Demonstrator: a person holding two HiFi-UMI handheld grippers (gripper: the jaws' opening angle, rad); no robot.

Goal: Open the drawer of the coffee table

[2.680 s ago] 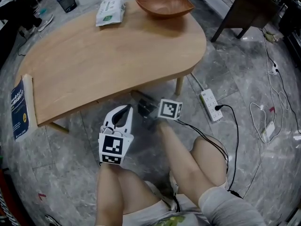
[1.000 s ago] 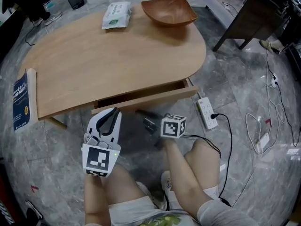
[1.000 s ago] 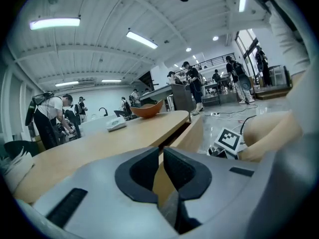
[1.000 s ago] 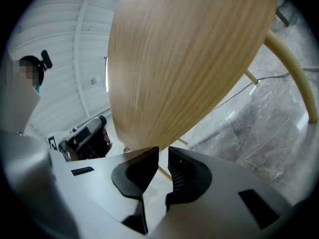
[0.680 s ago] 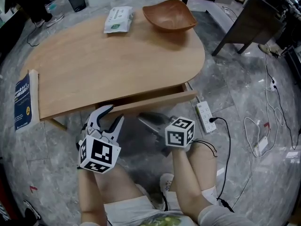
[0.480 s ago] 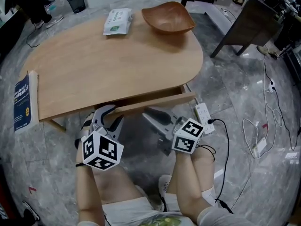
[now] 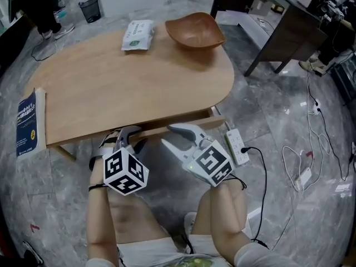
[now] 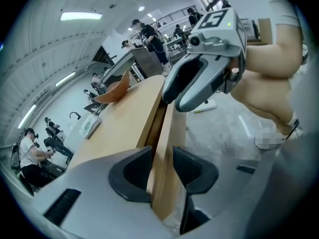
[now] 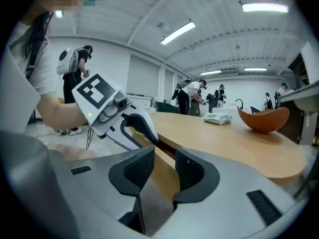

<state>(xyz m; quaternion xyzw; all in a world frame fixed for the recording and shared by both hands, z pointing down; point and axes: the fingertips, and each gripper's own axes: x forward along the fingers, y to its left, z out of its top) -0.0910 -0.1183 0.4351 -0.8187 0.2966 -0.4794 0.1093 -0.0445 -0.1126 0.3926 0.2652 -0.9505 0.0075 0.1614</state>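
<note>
Shows the drawer [image 8: 172, 128] slightly out under the tabletop [image 7: 128, 77] edge. Straddles its front with left gripper [image 7: 131, 137], jaws just opened wide, not pressing; same with right gripper [image 7: 168, 135], jaws just opening, nothing gripped.

A bowl [image 7: 194, 31] sat at the coffee table's [image 7: 122, 88] far right corner, a wipes pack [image 7: 137, 34] left of it, a book [image 7: 29, 121] at the left edge, the drawer [image 7: 183, 128] under the near edge.

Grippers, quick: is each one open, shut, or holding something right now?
Left gripper: open, drawer front between its jaws, not clamped.
Right gripper: open, jaws have just been opening, same drawer front between them, nothing held.
</note>
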